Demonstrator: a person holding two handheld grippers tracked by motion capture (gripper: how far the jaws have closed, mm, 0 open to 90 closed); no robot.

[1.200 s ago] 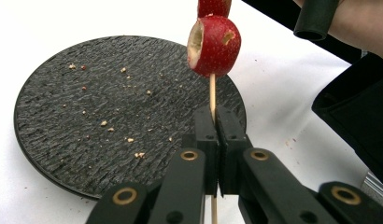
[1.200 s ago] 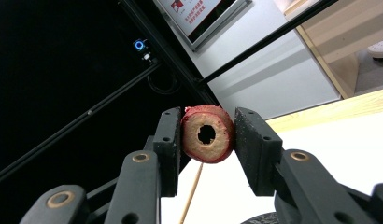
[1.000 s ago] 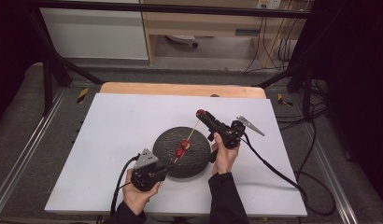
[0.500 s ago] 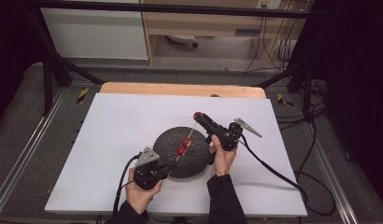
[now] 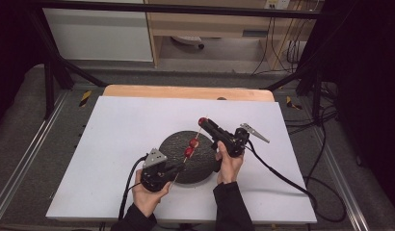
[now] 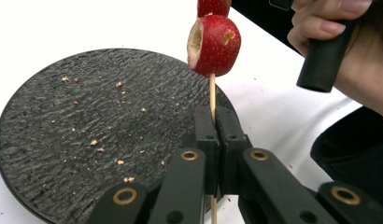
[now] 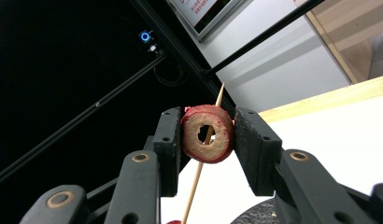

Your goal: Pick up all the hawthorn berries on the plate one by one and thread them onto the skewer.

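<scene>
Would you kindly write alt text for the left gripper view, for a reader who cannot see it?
The left gripper holds a thin wooden skewer upright between its shut black fingers, with a cored red fruit piece threaded on it above. Behind lies a round dark textured plate scattered with crumbs on a white table; a hand grips a black handle at the upper right.

i see a thin wooden skewer (image 6: pixel 211 93), pale and smooth. the cored red fruit (image 6: pixel 214 45) on it has glossy skin and a dull, crumbly core. the round plate (image 6: pixel 87 121) looks like matt black stone, rippled and rough. the jaws are matt black plastic with brass-coloured rivets. the counter (image 5: pixel 113 130) is smooth matt white.
</scene>
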